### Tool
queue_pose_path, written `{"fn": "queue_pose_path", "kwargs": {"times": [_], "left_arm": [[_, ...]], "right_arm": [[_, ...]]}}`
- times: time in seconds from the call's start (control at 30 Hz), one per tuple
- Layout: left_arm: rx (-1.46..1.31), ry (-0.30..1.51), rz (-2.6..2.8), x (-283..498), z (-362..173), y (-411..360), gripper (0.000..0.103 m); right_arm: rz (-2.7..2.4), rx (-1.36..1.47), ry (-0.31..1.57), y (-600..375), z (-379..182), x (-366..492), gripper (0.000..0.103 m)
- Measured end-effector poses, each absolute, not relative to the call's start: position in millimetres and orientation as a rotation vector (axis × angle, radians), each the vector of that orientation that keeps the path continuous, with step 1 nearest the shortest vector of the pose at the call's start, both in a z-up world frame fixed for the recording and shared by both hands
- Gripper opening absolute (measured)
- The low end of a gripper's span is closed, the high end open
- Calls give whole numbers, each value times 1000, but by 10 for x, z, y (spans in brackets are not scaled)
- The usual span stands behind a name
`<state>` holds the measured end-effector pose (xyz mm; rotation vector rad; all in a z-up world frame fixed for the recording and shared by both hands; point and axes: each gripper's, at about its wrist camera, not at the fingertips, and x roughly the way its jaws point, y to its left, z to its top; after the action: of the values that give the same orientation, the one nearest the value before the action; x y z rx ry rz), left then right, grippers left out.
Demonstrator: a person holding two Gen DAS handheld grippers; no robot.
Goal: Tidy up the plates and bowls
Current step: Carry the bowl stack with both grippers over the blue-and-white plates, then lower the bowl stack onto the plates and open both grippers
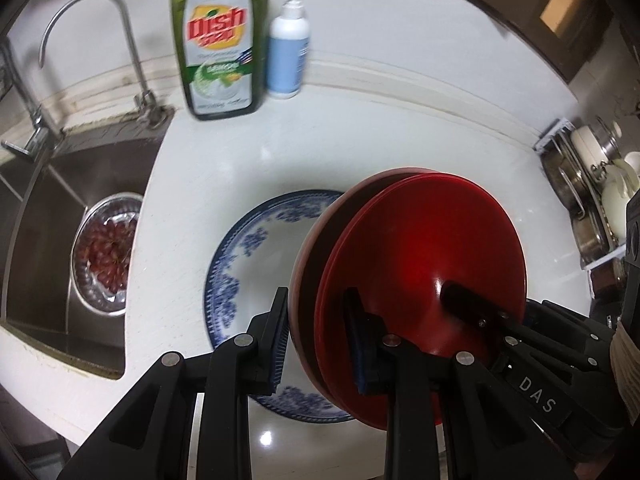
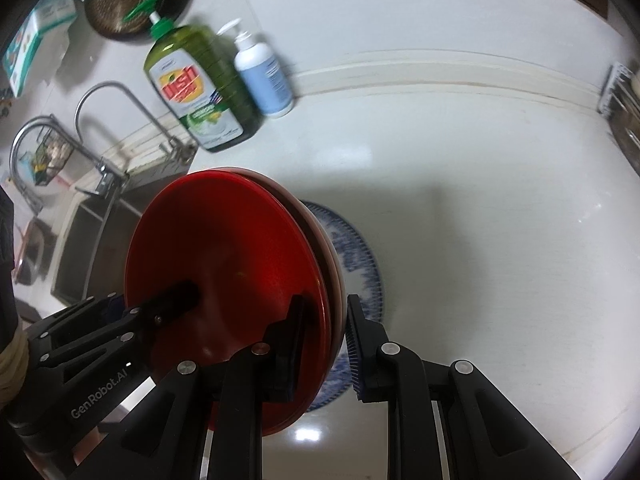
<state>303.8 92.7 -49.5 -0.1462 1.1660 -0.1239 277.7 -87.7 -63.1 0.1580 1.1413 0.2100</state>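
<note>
Two stacked red plates are held up on edge above a blue-and-white patterned plate that lies flat on the white counter. My left gripper straddles the stack's rim, one finger on each face. My right gripper straddles the rim from the other side, and its finger shows against the red face in the left wrist view. The red plates hide most of the patterned plate in the right wrist view.
A steel sink with a colander of red beans lies at left, below a tap. A green dish soap bottle and a white pump bottle stand at the back. A rack of cookware stands at right.
</note>
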Motion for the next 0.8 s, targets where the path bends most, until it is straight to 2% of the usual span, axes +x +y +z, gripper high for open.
{"fn": "queue_pose_path", "kwargs": {"times": [0.8], "left_arm": [[-186,1293,-95,3282,-1037,1139,27]], "right_arm": [[229,145,1291,-562,-1103,3019,21]]}}
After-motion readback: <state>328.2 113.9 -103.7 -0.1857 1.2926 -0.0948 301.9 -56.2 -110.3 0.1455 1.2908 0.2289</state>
